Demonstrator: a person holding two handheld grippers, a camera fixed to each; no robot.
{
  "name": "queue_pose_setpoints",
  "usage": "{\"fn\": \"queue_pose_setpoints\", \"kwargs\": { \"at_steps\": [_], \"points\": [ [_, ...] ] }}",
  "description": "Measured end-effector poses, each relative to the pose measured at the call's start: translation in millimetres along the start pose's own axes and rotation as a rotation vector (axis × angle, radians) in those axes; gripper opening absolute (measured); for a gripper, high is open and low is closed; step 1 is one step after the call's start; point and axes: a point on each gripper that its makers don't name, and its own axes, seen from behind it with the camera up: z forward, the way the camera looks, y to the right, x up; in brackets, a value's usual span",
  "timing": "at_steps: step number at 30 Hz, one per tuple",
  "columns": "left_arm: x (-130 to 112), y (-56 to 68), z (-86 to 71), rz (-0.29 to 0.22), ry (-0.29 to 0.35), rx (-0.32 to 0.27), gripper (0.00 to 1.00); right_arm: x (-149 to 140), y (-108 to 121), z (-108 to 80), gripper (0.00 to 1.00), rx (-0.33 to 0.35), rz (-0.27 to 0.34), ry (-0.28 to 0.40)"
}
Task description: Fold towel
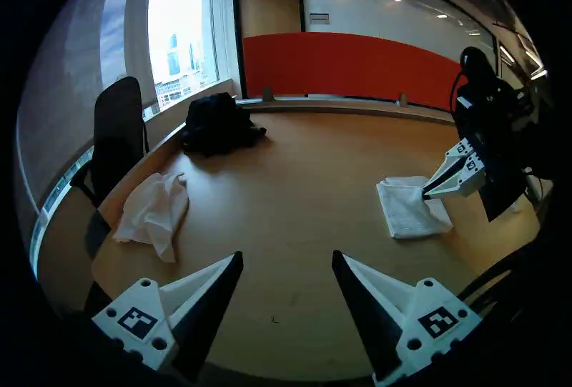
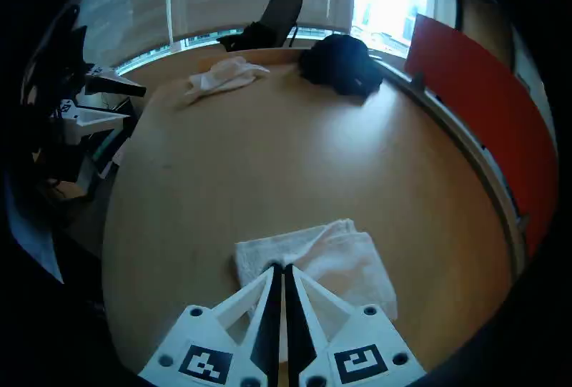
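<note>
- Left hand-held gripper (image 1: 286, 255): fingers spread wide, holding nothing, above the bare counter (image 1: 307, 165).
- Right hand-held gripper (image 2: 282, 267): fingers almost together, tips at the near edge of the folded towel (image 2: 336, 258); can't tell if cloth is pinched.
- Folded towel lies flat on the counter; crumpled cloth (image 1: 154, 208) well apart.

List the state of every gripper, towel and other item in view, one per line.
folded towel: folded, lying flat on the table.
crumpled towel: unfolded, bunched near the table's edge.
left gripper: open, holding nothing.
right gripper: shut, tips at the edge of the folded towel.
black bag: slumped on the table.
chair: unoccupied.
</note>
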Motion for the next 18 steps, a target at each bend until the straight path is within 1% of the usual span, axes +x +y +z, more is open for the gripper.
{"fn": "queue_pose_setpoints", "kwargs": {
  "at_steps": [6, 8, 10, 12, 14, 16, 18],
  "points": [
    [-1.1, 0.6, 0.7, -0.001, -0.003, -0.001, 0.92, -1.1, 1.6, -0.3, 0.03, 0.000, 0.007, 0.000],
    [-1.0, 1.4, 1.4, 0.001, -0.003, -0.003, 0.92, -0.9, 2.5, -1.2, 0.05, -0.001, 0.006, 0.001],
    [-0.8, 2.2, 2.2, 0.003, -0.003, -0.004, 0.92, -1.1, 3.2, -1.9, 0.08, -0.003, 0.005, 0.001],
    [-0.5, 3.0, 2.8, 0.004, -0.004, -0.006, 0.92, -1.7, 3.7, -2.4, 0.27, -0.005, 0.006, 0.001],
    [-0.3, 3.4, 3.3, 0.005, -0.005, -0.007, 0.92, -3.2, 3.6, -3.0, 0.51, -0.004, 0.012, 0.000],
    [0.1, 3.7, 3.7, 0.005, -0.006, -0.007, 0.92, -4.4, 3.0, -3.8, 0.69, -0.002, 0.018, 0.000],
    [0.4, 3.9, 3.9, 0.005, -0.006, -0.007, 0.92, -5.4, 2.4, -4.6, 0.77, 0.000, 0.025, 0.002]
  ]
}}
